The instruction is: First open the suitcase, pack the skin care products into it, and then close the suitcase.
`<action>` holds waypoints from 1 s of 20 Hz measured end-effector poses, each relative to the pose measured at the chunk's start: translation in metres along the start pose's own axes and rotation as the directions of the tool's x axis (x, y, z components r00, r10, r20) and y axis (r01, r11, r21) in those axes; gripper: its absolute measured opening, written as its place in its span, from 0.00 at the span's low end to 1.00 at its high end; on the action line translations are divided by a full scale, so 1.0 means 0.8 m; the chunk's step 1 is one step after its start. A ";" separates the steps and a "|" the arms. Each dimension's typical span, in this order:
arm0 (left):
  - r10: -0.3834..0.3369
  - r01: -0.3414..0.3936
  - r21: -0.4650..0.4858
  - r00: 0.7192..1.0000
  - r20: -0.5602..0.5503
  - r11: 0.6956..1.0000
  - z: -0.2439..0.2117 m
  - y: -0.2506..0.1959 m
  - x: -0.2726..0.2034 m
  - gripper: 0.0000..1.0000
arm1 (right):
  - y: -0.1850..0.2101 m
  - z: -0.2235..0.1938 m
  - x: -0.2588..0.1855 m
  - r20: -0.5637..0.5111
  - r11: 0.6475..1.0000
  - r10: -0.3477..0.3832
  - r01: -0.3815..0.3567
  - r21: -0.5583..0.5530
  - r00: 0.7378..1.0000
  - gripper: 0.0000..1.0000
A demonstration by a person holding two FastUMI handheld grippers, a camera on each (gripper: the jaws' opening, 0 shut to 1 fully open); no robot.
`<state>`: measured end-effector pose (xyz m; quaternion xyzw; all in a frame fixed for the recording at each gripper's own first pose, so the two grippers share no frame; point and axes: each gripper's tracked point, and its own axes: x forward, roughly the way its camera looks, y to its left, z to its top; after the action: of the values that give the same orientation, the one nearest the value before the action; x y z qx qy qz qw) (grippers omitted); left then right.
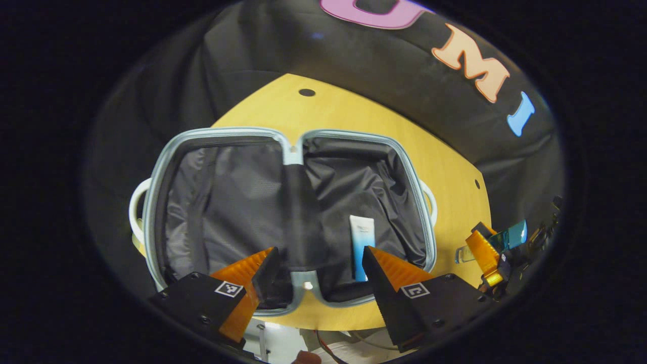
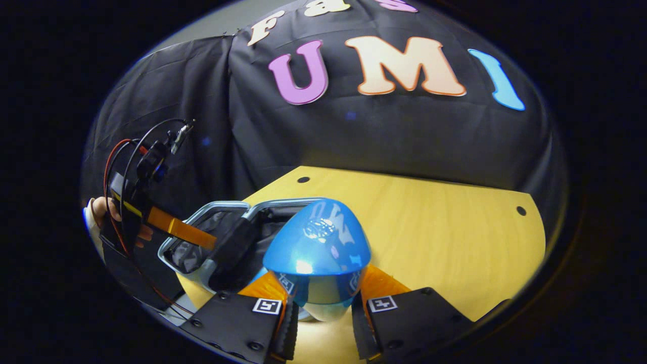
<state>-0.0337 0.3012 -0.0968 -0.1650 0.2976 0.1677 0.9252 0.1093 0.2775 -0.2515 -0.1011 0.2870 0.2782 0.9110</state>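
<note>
The suitcase [image 1: 290, 217] is lying open on the yellow wooden counter [image 1: 354, 116], a white-blue tube [image 1: 361, 245] resting in its right half. The left gripper [image 1: 318, 263] is hovering wide; the right gripper [image 2: 323, 303] is clamping a blue-capped bottle [image 2: 318, 253]

Gloss against matt cloth

Glossy blue bottle [image 2: 317, 253]; suitcase [image 1: 288, 212] lined in matt, creased cloth ahead of the tongs; smooth wood-look counter [image 2: 429, 227].

Black cloth wall [image 2: 394, 136] hangs creased behind a yellow wooden table [image 2: 429, 227] — small dark holes dot its edge, dim light overall.
</note>
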 end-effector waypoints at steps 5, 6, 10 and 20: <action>0.072 -0.070 -0.097 0.997 0.019 0.993 -0.004 0.095 -0.032 0.97 | 0.065 -0.049 0.055 -0.130 0.997 0.074 -0.075 -0.003 0.989 0.45; 0.087 -0.084 -0.121 0.996 0.021 0.989 -0.006 0.111 -0.040 0.97 | 0.070 -0.062 0.067 -0.161 0.997 0.079 -0.080 -0.003 0.984 0.47; 0.113 -0.105 -0.174 0.993 0.036 0.979 -0.016 0.155 -0.054 0.97 | 0.075 -0.107 0.093 -0.257 0.998 0.054 -0.056 0.002 0.965 0.45; 0.140 -0.130 -0.257 0.990 0.019 0.958 -0.028 0.218 -0.057 0.97 | 0.074 -0.094 0.081 -0.238 1.000 0.011 -0.015 -0.017 0.971 0.95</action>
<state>-0.1506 0.4377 -0.1222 -0.2586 0.2673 0.2703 0.8880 0.0848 0.3292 -0.3515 -0.1403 0.3921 0.2728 0.8672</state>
